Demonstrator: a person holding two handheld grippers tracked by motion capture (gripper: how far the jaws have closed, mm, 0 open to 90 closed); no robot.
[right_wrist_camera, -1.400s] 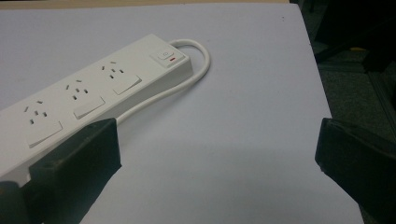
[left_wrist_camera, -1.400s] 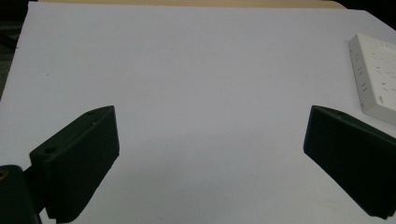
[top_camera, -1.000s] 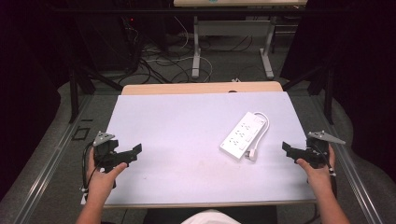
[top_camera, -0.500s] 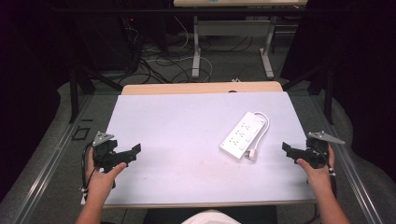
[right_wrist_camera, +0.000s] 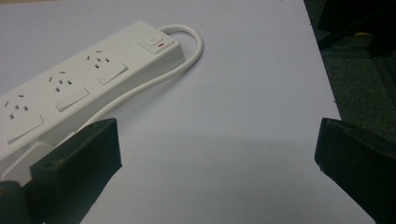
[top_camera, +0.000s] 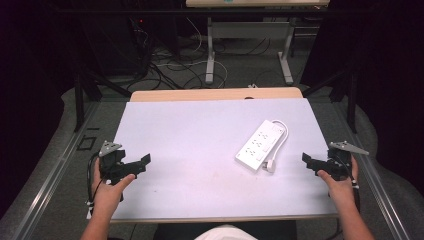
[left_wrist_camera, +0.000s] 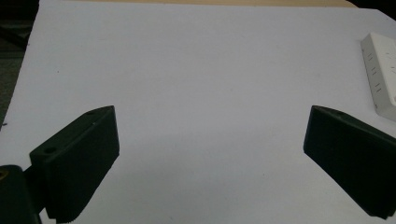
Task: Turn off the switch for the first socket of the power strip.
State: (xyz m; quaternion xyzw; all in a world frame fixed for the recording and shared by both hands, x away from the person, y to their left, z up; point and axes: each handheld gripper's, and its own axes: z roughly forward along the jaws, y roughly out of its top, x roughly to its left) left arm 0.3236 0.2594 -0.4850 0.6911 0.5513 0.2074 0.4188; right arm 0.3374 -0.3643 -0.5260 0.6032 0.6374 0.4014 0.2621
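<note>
A white power strip (top_camera: 260,145) lies at an angle on the right half of the white table top (top_camera: 200,135), its cable (top_camera: 281,142) looped along its right side and its plug (top_camera: 269,166) at the near end. My left gripper (top_camera: 144,162) hovers open over the front left of the table, far from the strip; the strip's end (left_wrist_camera: 380,74) shows at the right edge of the left gripper view. My right gripper (top_camera: 306,161) is open near the table's right edge, just right of the plug. In the right gripper view the strip (right_wrist_camera: 84,88) with its switch (right_wrist_camera: 154,42) lies ahead and left of the wide-apart jaws.
A wooden strip (top_camera: 215,94) runs along the table's far edge. Metal rails (top_camera: 50,175) flank both sides. Beyond the table, desk legs (top_camera: 211,50) and loose cables (top_camera: 170,65) lie on the floor.
</note>
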